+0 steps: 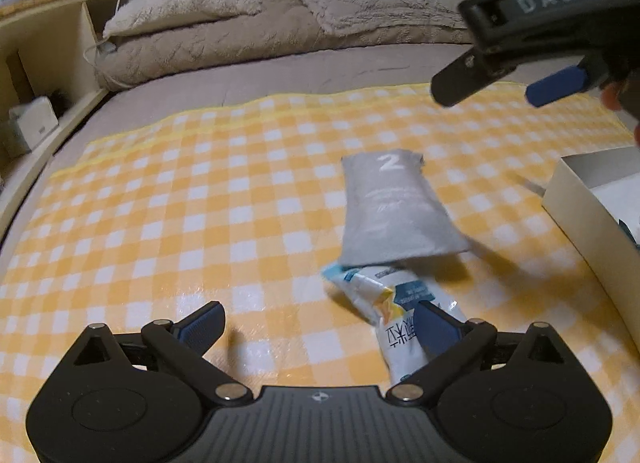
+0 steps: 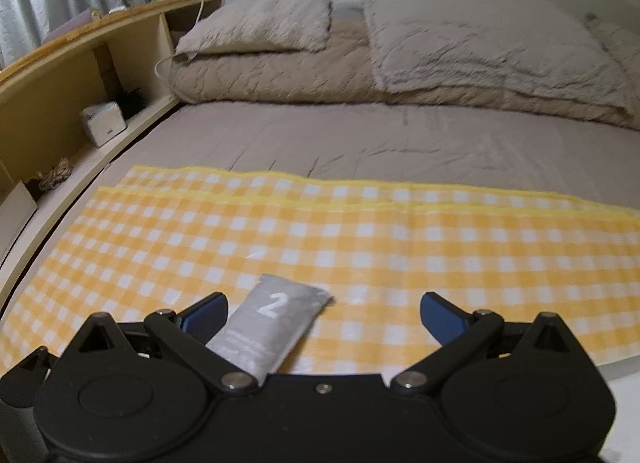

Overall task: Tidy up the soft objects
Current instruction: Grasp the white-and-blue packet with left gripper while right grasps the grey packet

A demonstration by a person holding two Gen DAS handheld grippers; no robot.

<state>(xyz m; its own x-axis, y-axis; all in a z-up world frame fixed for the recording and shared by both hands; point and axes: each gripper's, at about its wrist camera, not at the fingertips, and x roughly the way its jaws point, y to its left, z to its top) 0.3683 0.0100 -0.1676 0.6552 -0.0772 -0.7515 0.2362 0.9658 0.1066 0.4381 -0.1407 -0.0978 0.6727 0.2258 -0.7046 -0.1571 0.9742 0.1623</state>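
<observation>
Hovering with both my left gripper (image 1: 320,323) and right gripper (image 2: 322,313) spread empty, I should pinch the grey pouch (image 1: 394,209) mid-body, clear of the packet (image 1: 394,317) beneath, toward the bed's right-edge box (image 1: 580,219).

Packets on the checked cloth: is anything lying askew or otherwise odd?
Yes. The grey packet marked 2 lies crooked, overlapping one end of the white and blue packet instead of lying beside it. Neither is in the white box at the right.

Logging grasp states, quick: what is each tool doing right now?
Left tool: open, holding nothing; the white and blue printed packet lies by its right finger.
Right tool: open, empty, above the grey pouch marked 2.
</observation>
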